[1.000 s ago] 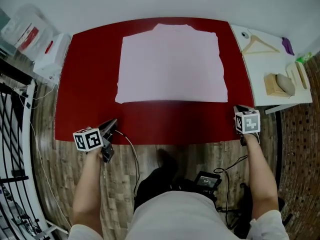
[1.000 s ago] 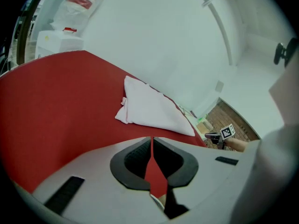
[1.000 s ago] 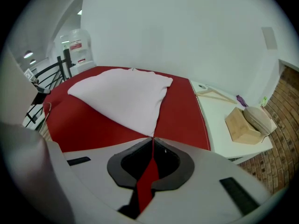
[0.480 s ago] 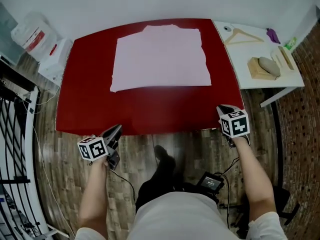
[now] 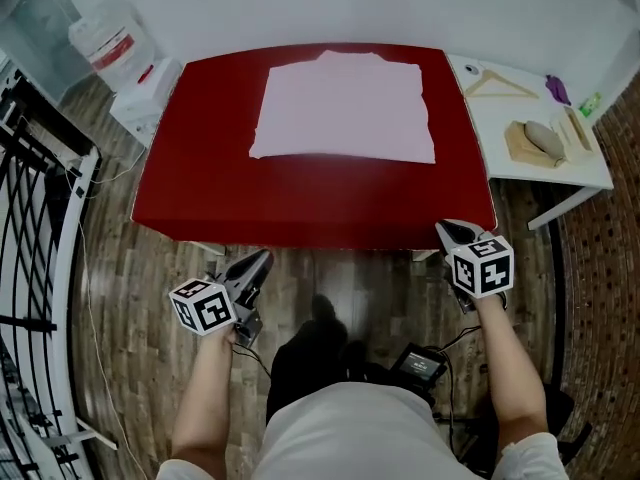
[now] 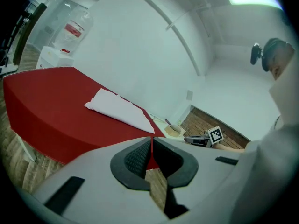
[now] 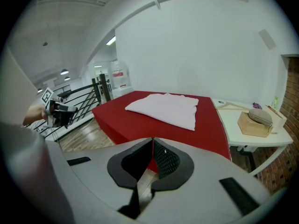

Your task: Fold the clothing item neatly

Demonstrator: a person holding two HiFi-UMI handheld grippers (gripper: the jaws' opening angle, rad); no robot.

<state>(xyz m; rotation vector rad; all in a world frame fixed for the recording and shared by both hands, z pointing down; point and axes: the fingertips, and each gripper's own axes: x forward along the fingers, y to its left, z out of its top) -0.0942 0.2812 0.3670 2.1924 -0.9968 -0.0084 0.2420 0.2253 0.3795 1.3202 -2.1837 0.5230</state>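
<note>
Nearest, both tools are hovering short of the red table [image 5: 300,208], on the person's side of its near edge and over the wooden floor [image 5: 130,268]. The left gripper [image 5: 262,258] is sitting off the table's near-left corner and the right gripper [image 5: 446,230] off its near-right corner. Each is showing its jaws pressed together with nothing between the pads, only table edge and floor visible past them, so neither is carrying cloth. Likely reading: the hands are idling clear of the work, leaving the surface unobstructed. Further on, the table's near half is carrying nothing. On its far half the clothing item [image 5: 345,108], pale pink, is resting flat as a tidy rectangle, edges roughly square to the table, with a collar-like bump showing at its far edge. It is looking folded already, or partly so, though layers cannot be counted from here. Beyond the table's right end, a white side table [image 5: 590,173] is holding a wooden hanger [image 5: 497,85], well apart from both grippers.
</note>
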